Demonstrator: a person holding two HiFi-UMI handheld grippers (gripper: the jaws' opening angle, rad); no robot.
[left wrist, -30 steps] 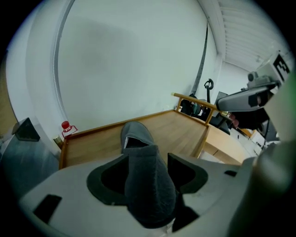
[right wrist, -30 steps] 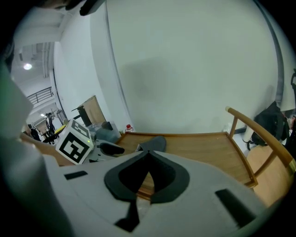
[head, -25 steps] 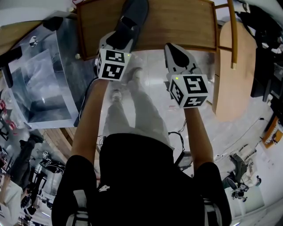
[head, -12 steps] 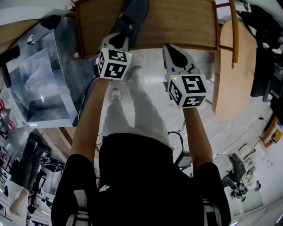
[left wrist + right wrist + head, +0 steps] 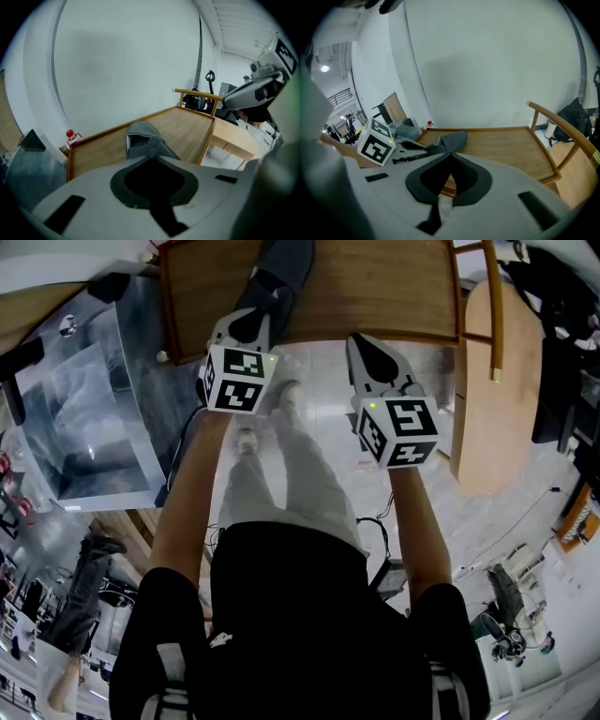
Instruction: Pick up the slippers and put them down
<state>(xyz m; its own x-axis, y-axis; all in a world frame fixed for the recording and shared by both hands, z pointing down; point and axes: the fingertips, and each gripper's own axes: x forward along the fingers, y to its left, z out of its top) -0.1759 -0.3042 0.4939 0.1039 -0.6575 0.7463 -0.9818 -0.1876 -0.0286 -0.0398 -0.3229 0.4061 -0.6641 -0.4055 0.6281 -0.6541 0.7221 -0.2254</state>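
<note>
One grey slipper (image 5: 284,266) lies on a wooden platform (image 5: 375,296) with a raised rim, toe pointing away from me. My left gripper (image 5: 255,315) reaches over the platform's near edge. Its jaws are closing on the slipper's heel end, where the grey fabric (image 5: 143,140) bunches up just beyond the tips (image 5: 152,158). From the right gripper view, the left gripper (image 5: 410,146) pinches the rear of the slipper (image 5: 453,139). My right gripper (image 5: 362,343) hovers at the near edge, right of the slipper. It is shut with nothing in it (image 5: 451,154). No second slipper shows.
A clear plastic box (image 5: 84,418) stands on the floor to the left of the platform. A light wooden panel (image 5: 487,409) and a curved wooden rail (image 5: 494,315) are on the right, dark bags (image 5: 562,343) beyond. My legs are over the tiled floor (image 5: 328,427).
The left gripper's jaws have come together on the slipper's heel. Neither hand has shifted noticeably, and the slipper stays on the platform.
</note>
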